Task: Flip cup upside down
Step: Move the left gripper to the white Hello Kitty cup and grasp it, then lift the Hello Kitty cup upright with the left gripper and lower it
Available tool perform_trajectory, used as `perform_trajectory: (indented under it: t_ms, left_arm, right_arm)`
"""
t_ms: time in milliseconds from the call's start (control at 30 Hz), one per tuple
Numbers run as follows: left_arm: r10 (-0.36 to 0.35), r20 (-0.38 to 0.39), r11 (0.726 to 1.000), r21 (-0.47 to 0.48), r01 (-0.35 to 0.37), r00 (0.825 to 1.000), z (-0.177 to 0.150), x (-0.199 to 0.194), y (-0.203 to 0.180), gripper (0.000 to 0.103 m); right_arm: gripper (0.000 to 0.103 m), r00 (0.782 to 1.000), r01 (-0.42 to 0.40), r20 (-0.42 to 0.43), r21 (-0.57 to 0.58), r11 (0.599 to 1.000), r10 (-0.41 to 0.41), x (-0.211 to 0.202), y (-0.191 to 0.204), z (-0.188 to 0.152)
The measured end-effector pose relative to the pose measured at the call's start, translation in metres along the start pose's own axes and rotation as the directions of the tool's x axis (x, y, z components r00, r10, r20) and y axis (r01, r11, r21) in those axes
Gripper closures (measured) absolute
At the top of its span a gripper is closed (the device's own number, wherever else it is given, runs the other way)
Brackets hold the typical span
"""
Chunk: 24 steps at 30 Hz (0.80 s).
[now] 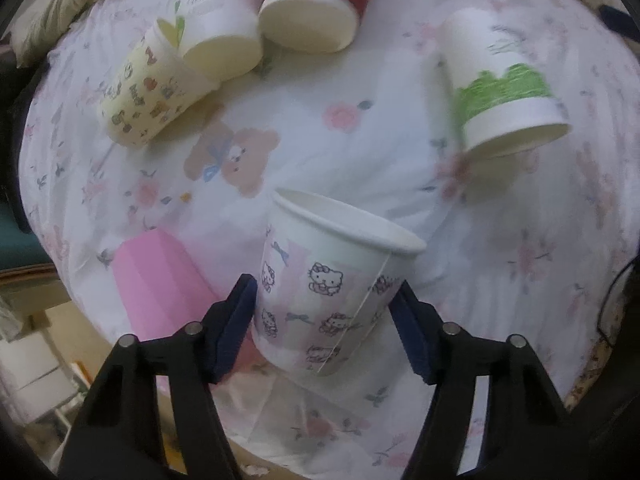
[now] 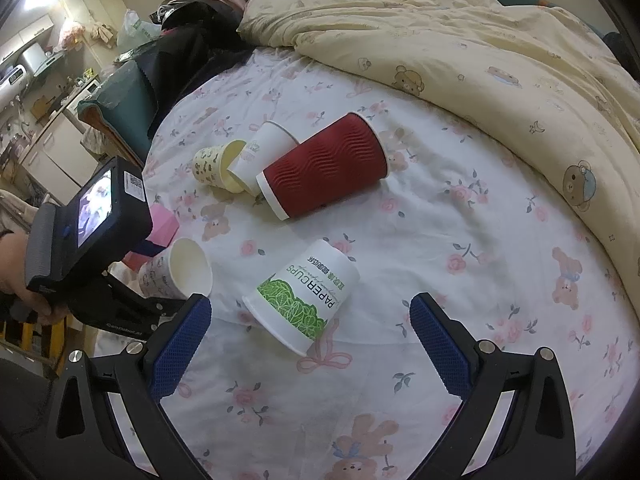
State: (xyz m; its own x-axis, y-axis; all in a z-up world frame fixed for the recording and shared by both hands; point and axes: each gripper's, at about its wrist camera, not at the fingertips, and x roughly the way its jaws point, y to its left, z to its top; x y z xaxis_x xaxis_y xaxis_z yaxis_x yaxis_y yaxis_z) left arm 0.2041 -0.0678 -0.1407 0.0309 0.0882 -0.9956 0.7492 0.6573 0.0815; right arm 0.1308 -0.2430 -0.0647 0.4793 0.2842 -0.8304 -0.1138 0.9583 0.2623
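In the left wrist view my left gripper point(image 1: 324, 300) is shut on a white paper cup with cat drawings point(image 1: 328, 284). The cup is tilted, mouth up and away, lifted a little over the bed sheet point(image 1: 360, 148). The same cup point(image 2: 180, 270) shows in the right wrist view, held by the left gripper point(image 2: 160, 276), mouth toward the camera. My right gripper point(image 2: 310, 312) is open and empty above the sheet. A white cup with green print point(image 2: 304, 300) lies on its side between and just beyond its fingers. That cup also shows in the left wrist view point(image 1: 504, 92).
A pink cup point(image 1: 160, 284) stands upside down left of the held cup. A red ribbed cup point(image 2: 324, 168), a plain white cup point(image 2: 260, 152) and a yellow patterned cup point(image 2: 216, 166) lie on their sides further back. A cream duvet point(image 2: 480, 48) covers the far right. Furniture stands at left.
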Motion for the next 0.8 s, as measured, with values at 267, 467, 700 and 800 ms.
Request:
perform_trajectory:
  t_ms: [267,467,700,800]
  left_arm:
    - [-0.099,0.065,0.975,-0.193,0.11,0.993,-0.007,-0.046,0.006,0.041]
    - [-0.134,0.077,0.931,-0.332,0.152,0.988,-0.02,-0.063,0.006,0.041]
    - [-0.139,0.13,0.863,-0.471,0.184,0.982,-0.061,-0.078,-0.018,0.041]
    - [-0.144,0.153,0.832,-0.517,0.203,0.978,-0.075,-0.08,-0.027,0.041]
  right_arm:
    - [0.001,1.0,-0.008,0.022,-0.022,1.0,0.008,-0.011,0.009,-0.003]
    - [0.001,0.999,-0.006,0.042,-0.004,1.0,0.006,-0.025,0.01,-0.008]
    - [0.001,0.997,0.003,0.071,-0.004,1.0,-0.002,-0.05,0.015,-0.019]
    - [0.001,0.997,0.004,0.082,-0.006,1.0,-0.003,-0.063,0.018,-0.028]
